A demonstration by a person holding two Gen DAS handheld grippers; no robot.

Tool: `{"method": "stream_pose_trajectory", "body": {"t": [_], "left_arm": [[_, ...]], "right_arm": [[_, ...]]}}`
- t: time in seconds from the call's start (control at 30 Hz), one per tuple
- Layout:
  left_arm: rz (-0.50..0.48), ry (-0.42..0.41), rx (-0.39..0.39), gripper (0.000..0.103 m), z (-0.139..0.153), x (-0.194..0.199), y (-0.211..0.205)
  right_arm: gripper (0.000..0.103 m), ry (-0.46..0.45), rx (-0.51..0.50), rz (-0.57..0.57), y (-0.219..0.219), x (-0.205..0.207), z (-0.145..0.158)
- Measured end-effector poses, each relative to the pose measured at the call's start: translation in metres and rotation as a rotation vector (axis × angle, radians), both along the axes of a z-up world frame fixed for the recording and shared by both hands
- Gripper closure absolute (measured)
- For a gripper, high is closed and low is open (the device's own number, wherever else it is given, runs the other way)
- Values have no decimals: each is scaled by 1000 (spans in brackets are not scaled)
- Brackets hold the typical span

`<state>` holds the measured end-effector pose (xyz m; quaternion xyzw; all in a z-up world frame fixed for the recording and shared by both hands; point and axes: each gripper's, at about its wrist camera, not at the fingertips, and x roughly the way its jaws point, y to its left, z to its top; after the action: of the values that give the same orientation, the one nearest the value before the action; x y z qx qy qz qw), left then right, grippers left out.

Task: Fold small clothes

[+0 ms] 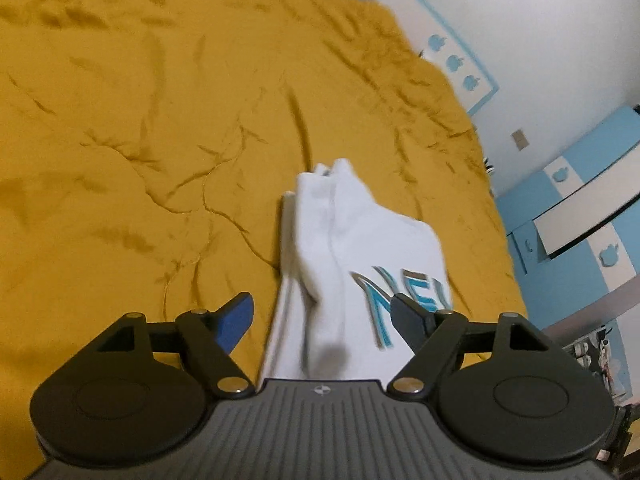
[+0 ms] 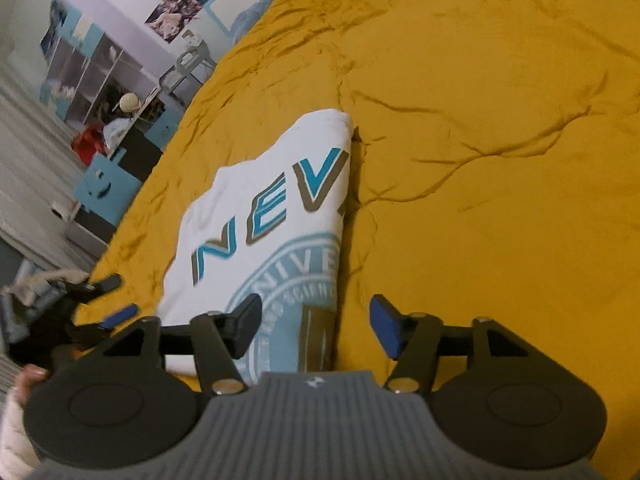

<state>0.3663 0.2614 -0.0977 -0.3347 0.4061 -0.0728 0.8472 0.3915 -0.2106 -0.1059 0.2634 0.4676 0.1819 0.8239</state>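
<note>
A: Nearest your left lens is the ribbed grey body of the left gripper, its black fingers spread wide, one with a blue pad. Nothing sits between the pads.

B: And the shirt?

A: It lies just past those fingers on the yellow cover. It is white, soft and folded lengthwise into a narrow strip, with a thick ridge of bunched cloth running down it. You can read teal letters edged in brown, "NE", before the right finger cuts them off. That view is smeared.

B: What about your other side?

A: The right gripper has its jaws apart too, with a blue pad on one finger. The shirt lies under its left finger, which hovers over a pale blue round seal. The seal's lettering is only partly legible, and the fold edge chops "NEV".

B: What is the cover like?

A: It is matte, quilted and heavily creased. At the far left edge you see your left gripper, blurred, and part of a hand on it.
</note>
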Motion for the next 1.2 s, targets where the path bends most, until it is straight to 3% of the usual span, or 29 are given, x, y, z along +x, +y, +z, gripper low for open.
{"method": "stream_pose_trajectory", "body": {"t": [0.13,0.23,0.33,0.53,0.6,0.7,0.87,0.93,1.07,1.2], "left_arm": [[-22,3,-117,12,-26,29,11],[-70,50,-198,12,-48,57,14],[-88,93,-234,12,-66,79,17],[-106,93,-290,12,-81,114,17],[-118,83,-306,16,-83,124,15],[-116,79,-310,34,-88,134,12],[-105,74,-341,53,-95,143,12],[-95,73,-339,61,-93,143,12],[-95,5,-280,78,-69,134,2],[-110,-99,-147,80,-26,113,-17]], "right_arm": [[39,38,65,-30,-3,32,-17],[39,75,123,-46,-3,56,-34],[39,93,158,-52,1,80,-48],[39,94,239,-68,7,125,-70],[40,93,265,-76,8,139,-76],[44,97,320,-90,8,161,-86],[65,138,416,-122,10,191,-107],[68,149,450,-132,11,199,-113],[92,135,422,-117,16,204,-106],[95,40,379,-82,18,194,-76]]}}
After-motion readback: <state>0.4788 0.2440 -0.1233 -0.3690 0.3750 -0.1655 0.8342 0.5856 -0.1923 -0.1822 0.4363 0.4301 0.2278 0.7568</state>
